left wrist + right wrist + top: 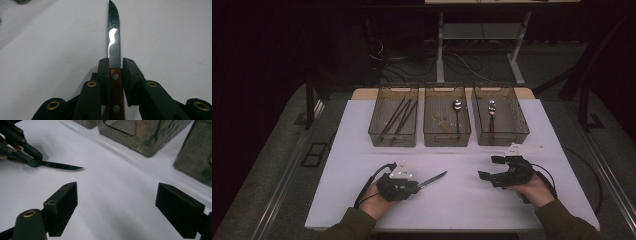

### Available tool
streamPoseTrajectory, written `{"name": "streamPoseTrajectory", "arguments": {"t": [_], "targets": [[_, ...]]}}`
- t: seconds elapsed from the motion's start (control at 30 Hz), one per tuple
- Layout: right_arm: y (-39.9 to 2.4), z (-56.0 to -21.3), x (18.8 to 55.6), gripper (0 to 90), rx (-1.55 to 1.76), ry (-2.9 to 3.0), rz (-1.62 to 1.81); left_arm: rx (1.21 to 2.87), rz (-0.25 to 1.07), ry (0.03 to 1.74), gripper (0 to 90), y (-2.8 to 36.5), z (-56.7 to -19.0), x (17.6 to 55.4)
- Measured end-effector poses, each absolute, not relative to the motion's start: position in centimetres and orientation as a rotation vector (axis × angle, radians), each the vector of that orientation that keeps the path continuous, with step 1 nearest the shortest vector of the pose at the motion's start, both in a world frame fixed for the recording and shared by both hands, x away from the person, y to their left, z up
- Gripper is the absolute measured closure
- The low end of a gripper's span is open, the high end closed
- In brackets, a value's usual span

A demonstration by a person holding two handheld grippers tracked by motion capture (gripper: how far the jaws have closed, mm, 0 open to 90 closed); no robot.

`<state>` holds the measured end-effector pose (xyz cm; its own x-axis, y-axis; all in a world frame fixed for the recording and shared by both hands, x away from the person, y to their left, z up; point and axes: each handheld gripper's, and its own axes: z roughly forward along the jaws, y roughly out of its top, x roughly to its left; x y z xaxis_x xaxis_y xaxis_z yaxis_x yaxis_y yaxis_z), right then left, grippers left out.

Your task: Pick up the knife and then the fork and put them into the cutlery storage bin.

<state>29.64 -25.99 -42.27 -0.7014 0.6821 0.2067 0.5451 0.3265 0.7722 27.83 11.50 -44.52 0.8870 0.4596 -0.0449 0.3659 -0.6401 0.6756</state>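
Three clear bins (pixel 393 116) stand in a row along the far edge of the table (pixel 362 200). The left-end bin holds what looks like four dark chopsticks (pixel 398 116), though they overlap. The middle bin holds one spoon (pixel 457 107), the right-end bin one fork (pixel 491 111). One knife (pixel 432 179) sits near the front edge. Two grippers (pixel 412 187) are present.

Far edge: three bins (pixel 447 136) in a row, blocking passage.
Centre: bare table (pixel 462 200) between both grippers, open.
Near left: knife (pixel 432 179) blade juts inward.
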Motion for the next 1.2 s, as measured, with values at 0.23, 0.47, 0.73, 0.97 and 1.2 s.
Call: {"name": "streamPoseTrajectory", "arguments": {"t": [0.23, 0.47, 0.73, 0.97, 1.2], "targets": [[-25.7, -42.0, 29.4, 17.8, 1.166, 2.433, 1.432, 2.250, 0.187, 0.612, 76.8, 11.1, -43.6, 28.0], [-24.4, -41.6, 29.8, 18.2, 1.143, 2.458, 1.507, 2.169, 0.241, 0.608, 76.8, 10.0, -42.0, 28.1], [-22.2, -41.2, 30.5, 23.3, 1.104, 2.482, 1.583, 2.134, 0.262, 0.609, 76.8, 8.3, -41.4, 28.7], [-21.2, -41.2, 31.1, 31.4, 1.124, 2.469, 1.666, 2.091, 0.280, 0.612, 76.8, 7.1, -40.9, 29.0], [-20.7, -41.3, 31.8, 42.5, 1.150, 2.452, 1.756, 2.065, 0.315, 0.613, 76.8, 6.4, -40.7, 29.0]]}}
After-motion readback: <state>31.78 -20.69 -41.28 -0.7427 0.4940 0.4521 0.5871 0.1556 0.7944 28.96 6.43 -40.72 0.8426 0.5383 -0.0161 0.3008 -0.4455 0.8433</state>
